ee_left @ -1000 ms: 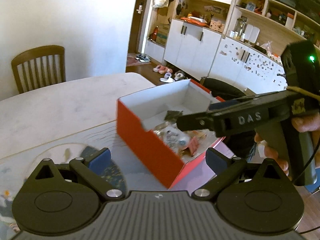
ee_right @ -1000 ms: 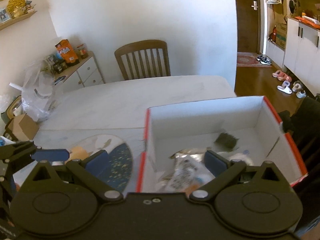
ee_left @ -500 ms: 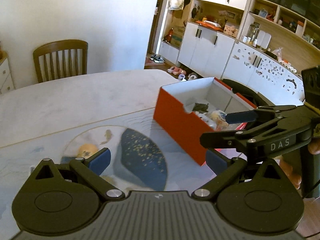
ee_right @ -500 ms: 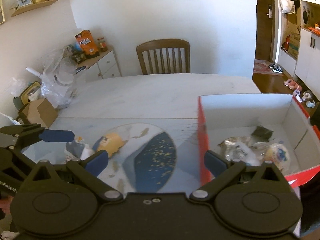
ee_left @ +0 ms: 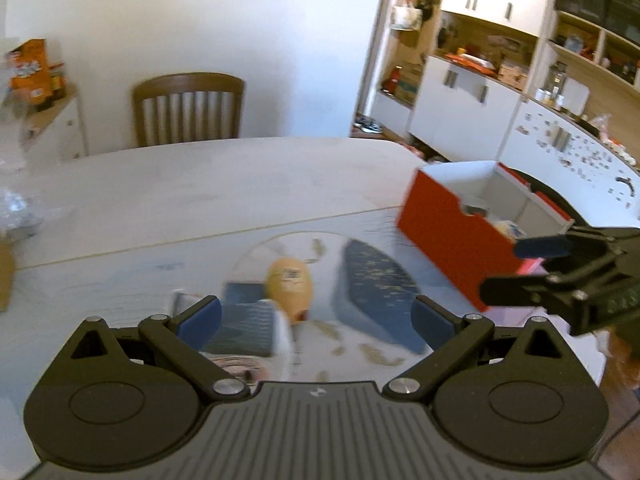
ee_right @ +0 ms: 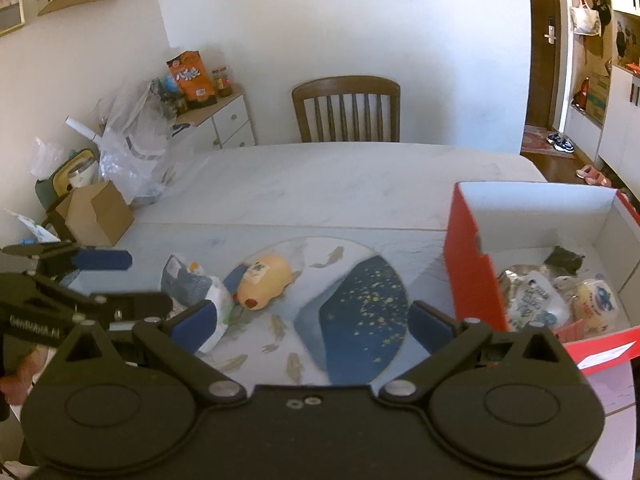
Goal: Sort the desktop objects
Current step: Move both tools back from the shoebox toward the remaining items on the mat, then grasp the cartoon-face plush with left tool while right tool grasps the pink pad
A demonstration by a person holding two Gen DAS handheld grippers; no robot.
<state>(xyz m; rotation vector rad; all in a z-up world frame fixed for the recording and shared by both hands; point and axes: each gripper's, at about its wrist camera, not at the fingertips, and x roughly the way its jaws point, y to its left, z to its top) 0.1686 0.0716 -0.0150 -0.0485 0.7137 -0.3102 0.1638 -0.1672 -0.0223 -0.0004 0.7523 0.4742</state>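
A red box (ee_right: 472, 272) with white inside stands at the table's right and holds several packets (ee_right: 536, 300); it also shows in the left wrist view (ee_left: 444, 232). A tan pig-shaped toy (ee_right: 264, 280) lies on the round mat, also in the left wrist view (ee_left: 290, 280). A grey and white packet (ee_right: 192, 284) lies left of it. My left gripper (ee_left: 316, 316) is open and empty just above the toy and packet. My right gripper (ee_right: 312, 320) is open and empty above the mat, left of the box.
A round mat (ee_right: 360, 304) with a dark blue patch and fish print covers the near table. A cardboard box (ee_right: 96, 220) and plastic bags (ee_right: 136, 148) sit at the table's left edge. A wooden chair (ee_right: 346, 108) stands behind the table.
Both grippers have swung left, away from the red box and over the mat. The toy and packet have come into view under the left gripper.
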